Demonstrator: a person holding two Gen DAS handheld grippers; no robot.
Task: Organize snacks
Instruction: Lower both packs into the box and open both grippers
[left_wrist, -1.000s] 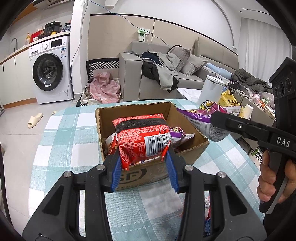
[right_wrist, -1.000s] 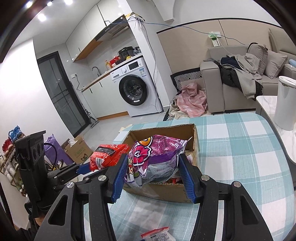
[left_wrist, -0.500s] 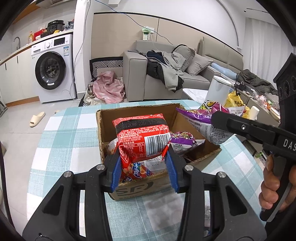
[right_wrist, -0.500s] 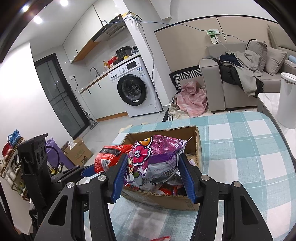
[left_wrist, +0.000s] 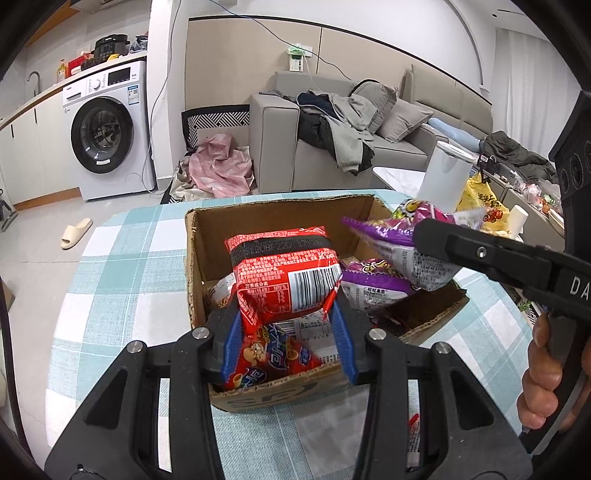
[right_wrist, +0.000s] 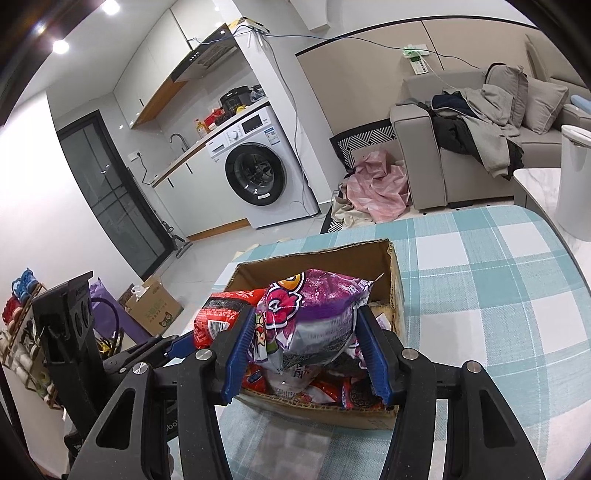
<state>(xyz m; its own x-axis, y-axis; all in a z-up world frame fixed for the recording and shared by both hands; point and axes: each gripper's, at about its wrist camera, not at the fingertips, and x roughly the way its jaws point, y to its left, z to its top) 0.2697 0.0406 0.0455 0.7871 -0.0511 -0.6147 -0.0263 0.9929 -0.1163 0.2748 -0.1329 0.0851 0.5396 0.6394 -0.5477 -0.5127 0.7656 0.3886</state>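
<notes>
One open-topped cardboard box (left_wrist: 295, 391) stands on the teal-and-white checked tablecloth (left_wrist: 122, 295), and it serves as the landmark here. Two grippers hang over its near edge, each clamped on one snack bag.

The left gripper (left_wrist: 286, 332) pinches a red crinkly foil packet (left_wrist: 284, 280) between its blue pads; the packet is pillow-shaped, with a black band across the top and a white barcode panel, and it sits above the box's near-left part. The right gripper (right_wrist: 306, 350) squeezes a purple glossy bag (right_wrist: 314, 317), puffy and creased, with a cartoon print, above the box's near-right part (in the left wrist view this bag (left_wrist: 406, 251) juts over the box's right wall). A hand (left_wrist: 543, 376) wraps the right gripper's black handle.

Inside the box lie at least three more packets: a red-and-blue one (left_wrist: 269, 358) against the near wall, a purple one (left_wrist: 373, 284) toward the right, and a pack printed with dark round biscuits (right_wrist: 354, 395). The box walls are raw corrugated board with rough torn edges.
</notes>
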